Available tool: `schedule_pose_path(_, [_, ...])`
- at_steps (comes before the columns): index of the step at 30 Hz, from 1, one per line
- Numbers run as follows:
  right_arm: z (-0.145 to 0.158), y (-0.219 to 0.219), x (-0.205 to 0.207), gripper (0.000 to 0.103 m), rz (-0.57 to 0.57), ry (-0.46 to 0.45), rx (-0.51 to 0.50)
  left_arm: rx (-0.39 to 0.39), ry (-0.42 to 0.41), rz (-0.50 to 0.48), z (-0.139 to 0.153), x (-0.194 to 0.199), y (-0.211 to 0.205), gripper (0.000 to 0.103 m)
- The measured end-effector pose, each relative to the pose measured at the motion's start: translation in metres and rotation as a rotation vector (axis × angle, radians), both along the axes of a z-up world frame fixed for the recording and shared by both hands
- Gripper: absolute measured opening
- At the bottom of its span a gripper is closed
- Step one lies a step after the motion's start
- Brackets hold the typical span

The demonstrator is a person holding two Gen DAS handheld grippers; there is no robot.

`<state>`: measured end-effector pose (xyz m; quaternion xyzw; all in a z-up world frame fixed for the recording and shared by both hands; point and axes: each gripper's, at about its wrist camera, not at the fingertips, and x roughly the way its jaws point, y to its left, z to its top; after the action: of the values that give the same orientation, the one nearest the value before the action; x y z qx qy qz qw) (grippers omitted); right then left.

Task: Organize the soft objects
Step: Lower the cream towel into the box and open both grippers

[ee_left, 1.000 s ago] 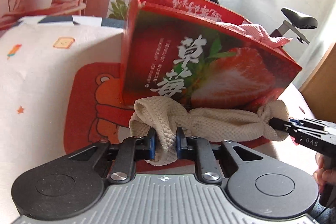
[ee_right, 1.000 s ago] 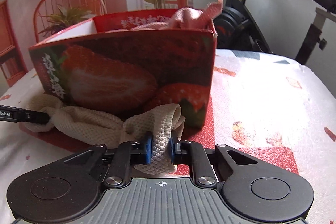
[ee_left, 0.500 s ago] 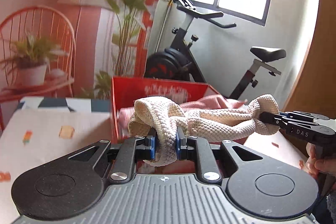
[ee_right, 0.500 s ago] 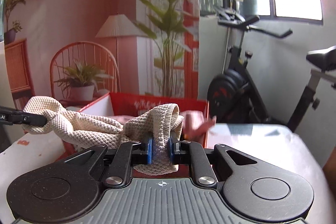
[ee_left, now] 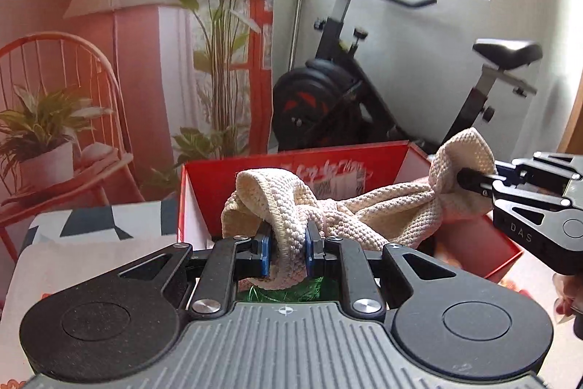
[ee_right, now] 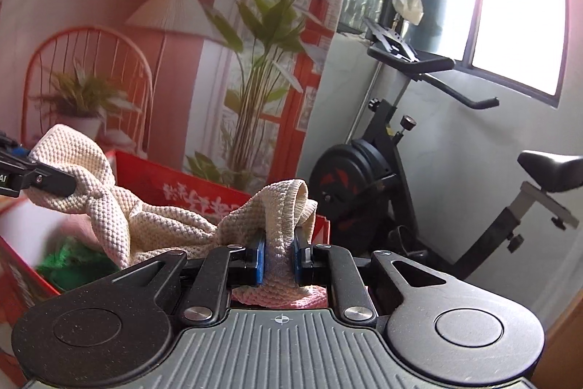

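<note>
A second ago the cream towel (ee_left: 364, 217) lay on the desk against the front of the red box (ee_left: 328, 166). Now the left gripper (ee_left: 288, 252) and the right gripper (ee_right: 278, 257) have lifted it, and it hangs over the open box.

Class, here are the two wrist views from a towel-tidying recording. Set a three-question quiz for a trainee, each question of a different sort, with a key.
1. True or false: the cream towel is held at both ends.
2. What is the towel held above? A) exercise bike B) red box C) wicker chair
3. Fill in: the left gripper and right gripper are each ____ on the towel.

Key: 1 true. 2 B, the red box. 3 shut.
</note>
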<state>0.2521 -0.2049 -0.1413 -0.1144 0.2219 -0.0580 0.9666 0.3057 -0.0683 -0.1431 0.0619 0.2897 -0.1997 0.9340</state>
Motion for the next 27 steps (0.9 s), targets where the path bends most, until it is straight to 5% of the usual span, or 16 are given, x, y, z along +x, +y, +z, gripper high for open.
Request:
schedule_pose_path(9, [-0.032,0.011,0.013,0.016,0.021,0.135,-0.023,0.062,0.115,0.02,-0.029,0.018,0.005,0.025])
schedule_pose_path(11, [-0.028,0.008,0.009,0.025,0.02,0.129,-0.015,0.04,0.11,0.031,-0.022,0.017,0.012,0.056])
schedule_pose_path(13, [-0.019,0.007,0.002,0.033,0.026,0.112,-0.004,0.021,0.079,0.047,-0.011,0.012,0.016,0.075])
schedule_pose_path(15, [-0.009,0.007,-0.007,0.047,0.028,0.102,0.007,0.001,0.056,0.056,0.001,0.005,0.022,0.081])
schedule_pose_path(17, [0.004,0.007,-0.016,0.08,0.018,0.083,0.023,-0.024,0.041,0.058,0.014,-0.004,0.029,0.09])
schedule_pose_path(19, [0.018,0.007,-0.026,0.101,-0.007,0.056,0.043,-0.043,0.019,0.053,0.027,-0.017,0.034,0.093])
schedule_pose_path(27, [0.082,0.008,-0.08,0.103,-0.027,-0.029,0.191,-0.062,-0.119,0.041,0.084,-0.085,0.047,0.103])
